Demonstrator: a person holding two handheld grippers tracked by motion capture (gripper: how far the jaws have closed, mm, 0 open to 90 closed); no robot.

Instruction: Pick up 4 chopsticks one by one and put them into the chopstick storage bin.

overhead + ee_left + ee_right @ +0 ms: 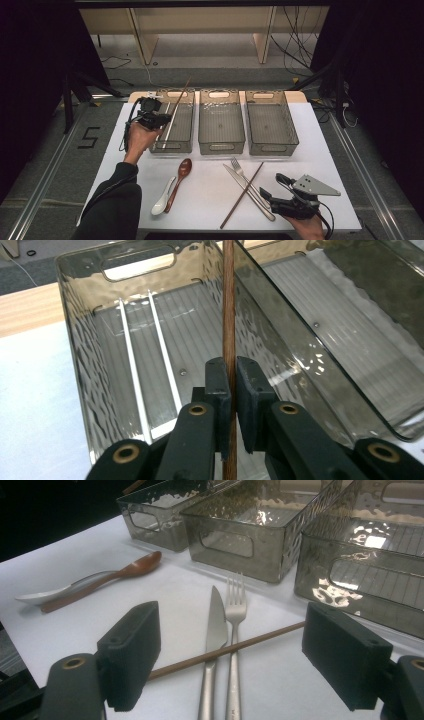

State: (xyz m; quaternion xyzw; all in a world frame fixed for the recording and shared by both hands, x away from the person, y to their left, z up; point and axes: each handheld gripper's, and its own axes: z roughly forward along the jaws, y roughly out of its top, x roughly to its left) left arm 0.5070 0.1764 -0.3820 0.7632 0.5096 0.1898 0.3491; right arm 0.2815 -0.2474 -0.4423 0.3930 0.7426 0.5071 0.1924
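My left gripper (159, 119) hangs over the left clear bin (172, 146), shut on a brown chopstick (184, 91) that points up and away. In the left gripper view the chopstick (229, 315) runs straight up between the two closed pads, above the bin's ribbed floor (200, 340). Two thin pale rods (131, 365) lie on that floor. My right gripper (265, 195) rests low at the table's front right, open, with nothing between its pads. Its jaws (232, 665) stand wide apart over a second brown chopstick (260, 637), a knife (216, 625) and a fork (235, 605).
A middle bin (221, 147) and a right bin (272, 147) stand beside the left one, both bare inside. A wooden spoon (181, 175) and a white spoon (162, 202) lie front left on the white table. The knife (248, 192), fork (240, 170) and chopstick (242, 195) cross front right.
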